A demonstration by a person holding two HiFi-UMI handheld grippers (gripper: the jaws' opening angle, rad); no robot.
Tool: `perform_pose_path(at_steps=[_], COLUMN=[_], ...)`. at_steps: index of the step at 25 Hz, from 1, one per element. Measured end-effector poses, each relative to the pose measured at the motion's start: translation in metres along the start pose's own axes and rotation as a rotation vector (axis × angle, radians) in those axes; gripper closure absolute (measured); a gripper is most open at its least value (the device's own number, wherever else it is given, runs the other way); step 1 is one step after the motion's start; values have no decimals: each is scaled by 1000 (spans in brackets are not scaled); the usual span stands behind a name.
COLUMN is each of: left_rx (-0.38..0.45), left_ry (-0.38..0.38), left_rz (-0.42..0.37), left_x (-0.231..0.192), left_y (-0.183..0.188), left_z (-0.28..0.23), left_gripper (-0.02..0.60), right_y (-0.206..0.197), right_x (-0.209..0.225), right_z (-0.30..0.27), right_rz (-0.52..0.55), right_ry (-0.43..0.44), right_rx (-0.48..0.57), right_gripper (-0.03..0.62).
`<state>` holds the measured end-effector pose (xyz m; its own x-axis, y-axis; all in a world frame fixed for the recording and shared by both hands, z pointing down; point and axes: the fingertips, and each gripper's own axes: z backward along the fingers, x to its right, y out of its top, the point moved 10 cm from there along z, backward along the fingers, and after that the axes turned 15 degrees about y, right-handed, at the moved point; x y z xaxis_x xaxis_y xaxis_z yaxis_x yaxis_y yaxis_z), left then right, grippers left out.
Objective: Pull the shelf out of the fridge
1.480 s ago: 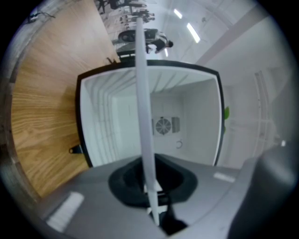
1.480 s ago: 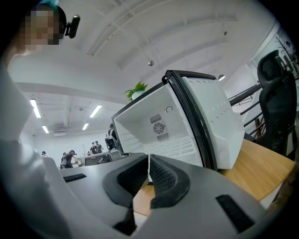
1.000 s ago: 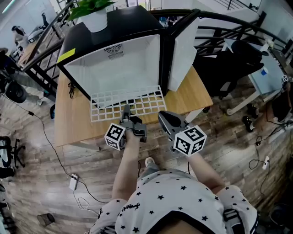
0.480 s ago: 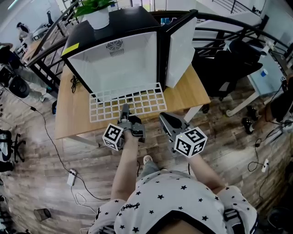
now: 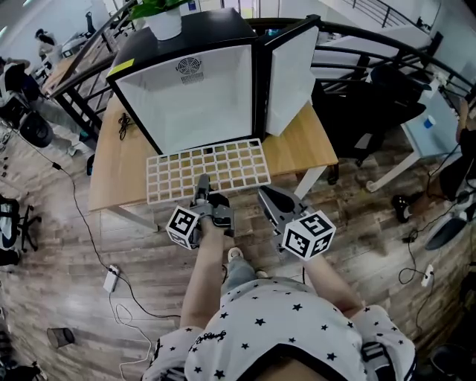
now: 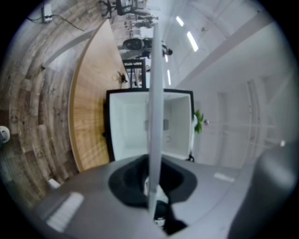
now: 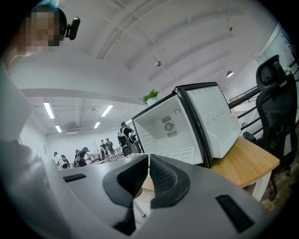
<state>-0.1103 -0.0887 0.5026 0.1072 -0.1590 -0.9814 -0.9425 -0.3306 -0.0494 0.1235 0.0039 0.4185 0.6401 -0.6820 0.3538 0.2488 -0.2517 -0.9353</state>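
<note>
The white wire shelf (image 5: 208, 170) lies flat in front of the black fridge (image 5: 195, 89), its back edge at the mouth of the white interior. My left gripper (image 5: 201, 187) is shut on the middle of the shelf's front edge. In the left gripper view the shelf (image 6: 154, 116) runs edge-on as a white bar between the jaws of the left gripper (image 6: 152, 189). My right gripper (image 5: 268, 198) hangs to the right of the shelf, below its front corner, shut and empty. The right gripper (image 7: 148, 164) shows its pads (image 7: 163, 176) pressed together, facing the fridge (image 7: 173, 126).
The fridge door (image 5: 291, 74) stands open to the right. The fridge sits on a wooden table (image 5: 306, 147), with a potted plant (image 5: 165, 16) on top. A black office chair (image 5: 379, 97) and railings stand to the right. Cables (image 5: 89, 238) trail on the wood floor.
The shelf has slid out of the fridge toward me with the left gripper still holding its front edge. Both grippers have drawn back from the fridge.
</note>
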Motion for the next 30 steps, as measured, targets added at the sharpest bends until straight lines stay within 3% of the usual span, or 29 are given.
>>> perform_pose_path(at_steps=[9,16,30], left_rx=[17,7,12], left_ry=[-9,-4,35], left_rz=[-8,-2,2], left_x=[-16,-25,-30], left_y=[-26,-26,-25], left_z=[38,60,65], left_gripper=[551,551,551], right_y=[-17,-25,-17], right_x=[-11,-26,-16], right_z=[42,45,42], right_rz=[-10,-19,-35], right_ry=[20,32,55], right_rx=[17,17,-8], right_gripper=[571,571,571])
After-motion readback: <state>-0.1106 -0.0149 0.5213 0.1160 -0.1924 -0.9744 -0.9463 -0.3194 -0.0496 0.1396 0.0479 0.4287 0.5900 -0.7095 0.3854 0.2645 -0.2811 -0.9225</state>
